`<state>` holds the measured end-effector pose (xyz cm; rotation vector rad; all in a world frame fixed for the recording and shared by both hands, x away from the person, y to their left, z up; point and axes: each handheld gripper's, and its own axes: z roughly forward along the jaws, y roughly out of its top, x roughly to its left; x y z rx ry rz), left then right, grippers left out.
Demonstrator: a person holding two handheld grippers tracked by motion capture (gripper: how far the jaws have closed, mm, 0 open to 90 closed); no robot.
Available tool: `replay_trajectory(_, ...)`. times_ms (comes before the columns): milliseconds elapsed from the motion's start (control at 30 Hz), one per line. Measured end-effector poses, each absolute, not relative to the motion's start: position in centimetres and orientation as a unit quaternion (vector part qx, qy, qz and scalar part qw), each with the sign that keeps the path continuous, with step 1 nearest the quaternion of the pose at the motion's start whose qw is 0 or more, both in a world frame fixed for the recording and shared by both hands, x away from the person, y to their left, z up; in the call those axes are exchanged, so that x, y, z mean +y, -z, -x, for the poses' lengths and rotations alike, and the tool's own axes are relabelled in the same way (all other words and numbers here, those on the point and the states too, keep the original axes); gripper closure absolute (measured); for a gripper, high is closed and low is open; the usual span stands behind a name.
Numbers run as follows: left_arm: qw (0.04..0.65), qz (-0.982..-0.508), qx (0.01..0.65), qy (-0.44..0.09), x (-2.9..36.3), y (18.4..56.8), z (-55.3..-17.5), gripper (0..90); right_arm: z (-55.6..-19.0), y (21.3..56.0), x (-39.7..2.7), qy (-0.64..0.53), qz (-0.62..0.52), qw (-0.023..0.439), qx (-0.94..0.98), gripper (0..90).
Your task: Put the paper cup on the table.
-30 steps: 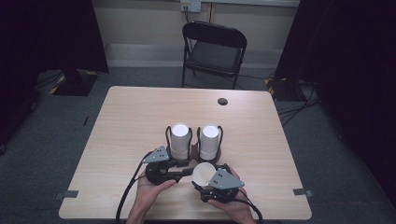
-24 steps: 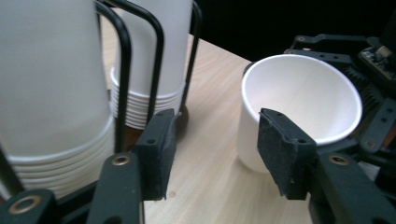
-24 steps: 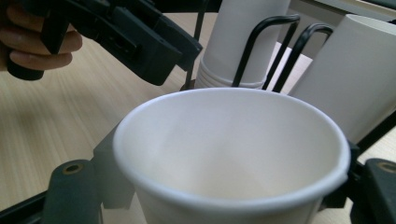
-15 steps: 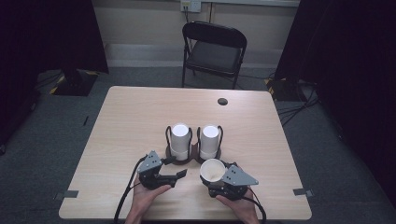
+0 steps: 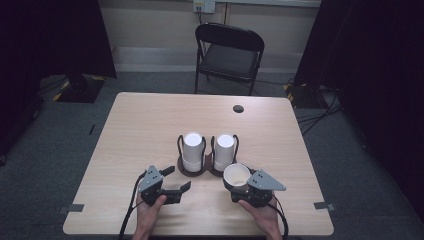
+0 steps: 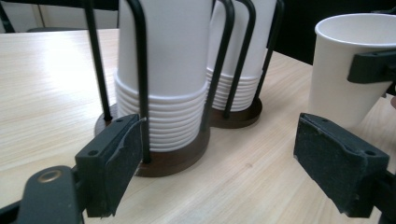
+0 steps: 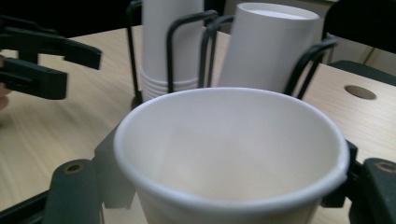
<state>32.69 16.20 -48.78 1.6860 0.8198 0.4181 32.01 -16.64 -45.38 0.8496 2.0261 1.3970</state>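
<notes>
A dark wire holder (image 5: 206, 169) stands mid-table with two stacks of upside-down white paper cups, left stack (image 5: 192, 150) and right stack (image 5: 224, 149). My right gripper (image 5: 239, 183) is shut on one upright white cup (image 5: 236, 174), just in front of the right stack. The right gripper view looks into that cup (image 7: 229, 149) between the jaws of the right gripper (image 7: 224, 198). My left gripper (image 5: 176, 179) is open and empty, front-left of the holder. Between the spread jaws of the left gripper (image 6: 226, 163) I see the near stack (image 6: 163, 70) and the held cup (image 6: 348, 70) to the right.
A round cable hole (image 5: 238, 108) sits near the table's far edge. A black folding chair (image 5: 227, 52) stands behind the table (image 5: 140, 125). Bare tabletop lies to the left and right of the holder. Grey tape marks the front corners.
My left gripper drew back to the left, away from the single cup. My right gripper carried the cup a little to the right, closer to the right stack.
</notes>
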Motion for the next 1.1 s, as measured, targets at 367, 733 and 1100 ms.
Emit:
replay_trajectory(367,0.555,-0.709,0.382,-0.208,16.9,49.6,-32.4,15.9,-33.4,45.1,-18.6,-0.517,-0.355,0.275,0.728,25.4)
replay_trajectory(733,0.549,-0.705,0.365,-0.26,16.5,49.6,-31.5,15.5,-34.9,43.9,-19.7,-0.537,-0.369,0.293,0.7,25.4)
replay_trajectory(1100,0.572,-0.681,0.374,-0.263,17.0,49.7,-31.3,15.5,-37.1,43.5,-20.2,-0.544,-0.379,0.303,0.684,25.1)
